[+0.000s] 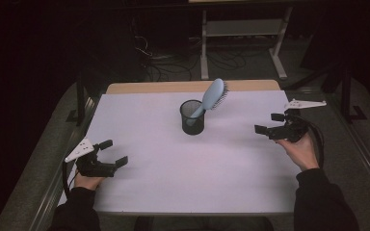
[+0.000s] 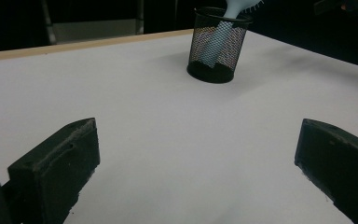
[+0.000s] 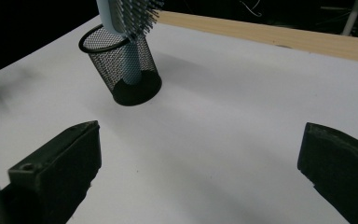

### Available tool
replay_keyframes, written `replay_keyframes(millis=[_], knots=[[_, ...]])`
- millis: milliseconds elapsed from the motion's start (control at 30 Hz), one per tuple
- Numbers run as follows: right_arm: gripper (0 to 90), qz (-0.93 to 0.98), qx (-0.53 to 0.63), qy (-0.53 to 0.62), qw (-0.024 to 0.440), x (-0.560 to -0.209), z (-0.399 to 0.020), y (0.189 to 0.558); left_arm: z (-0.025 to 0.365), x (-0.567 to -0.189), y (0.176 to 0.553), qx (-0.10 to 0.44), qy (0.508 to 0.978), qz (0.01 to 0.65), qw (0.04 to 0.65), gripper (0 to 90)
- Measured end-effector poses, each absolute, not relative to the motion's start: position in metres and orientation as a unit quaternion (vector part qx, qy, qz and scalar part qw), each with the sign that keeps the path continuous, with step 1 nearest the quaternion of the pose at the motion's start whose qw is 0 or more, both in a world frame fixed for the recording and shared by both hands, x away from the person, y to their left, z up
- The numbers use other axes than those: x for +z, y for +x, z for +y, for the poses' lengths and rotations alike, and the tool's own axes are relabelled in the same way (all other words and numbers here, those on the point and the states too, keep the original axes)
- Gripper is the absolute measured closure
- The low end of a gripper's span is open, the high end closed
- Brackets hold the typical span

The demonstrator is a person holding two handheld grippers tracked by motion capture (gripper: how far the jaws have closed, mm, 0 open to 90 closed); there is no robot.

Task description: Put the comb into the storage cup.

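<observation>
- Hairbrush [image 1: 214,94] stands handle-down in the black mesh pen cup [image 1: 192,118], near bench centre, toward the far edge. Its head leans up and to the right over the rim, because the handle is longer than the cup is deep and only the rim props it.
- Bristles face right and away in the high view. From the right gripper view the bristle face [image 3: 137,14] shows above the cup [image 3: 121,65].
- Cup sits upright on the white bench [image 1: 173,183], nothing else touching it. The off-centre brush head probably makes it tippy (light mesh, top-heavy load).
- Left gripper [image 1: 112,153] rests low at the near-left of the bench, jaws spread wide, nothing between them. It points toward the cup but is well apart from it.
- Right gripper [image 1: 268,123] is held at the right bench edge, jaws also spread and empty, aimed left at the cup and well apart from it.
- Both grippers flank the cup at a standoff, which reads as a neutral pose: either the brush is already stowed, or it is about to be pulled.
- If pulling: the right gripper has the cleaner line to the brush head, while the left could steady the cup.
</observation>
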State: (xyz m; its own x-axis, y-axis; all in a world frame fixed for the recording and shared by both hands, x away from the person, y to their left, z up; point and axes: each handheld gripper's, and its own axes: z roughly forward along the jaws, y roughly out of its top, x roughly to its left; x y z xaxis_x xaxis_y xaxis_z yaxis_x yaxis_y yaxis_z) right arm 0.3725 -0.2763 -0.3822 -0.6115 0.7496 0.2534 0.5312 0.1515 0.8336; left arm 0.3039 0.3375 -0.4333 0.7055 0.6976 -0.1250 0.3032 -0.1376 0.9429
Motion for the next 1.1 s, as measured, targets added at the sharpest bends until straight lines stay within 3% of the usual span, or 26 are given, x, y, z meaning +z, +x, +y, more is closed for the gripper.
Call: replay_keyframes(millis=[167,1100], knots=[[0.0,0.742,0.502,0.432,0.1,-0.39,-0.281,0.362,0.338,-0.433,0.304,0.175,0.733,0.342,0.561,0.0],[0.0,0.756,0.476,0.43,0.131,-0.411,-0.291,0.31,0.338,-0.434,0.3,0.173,0.734,0.343,0.559,0.0]])
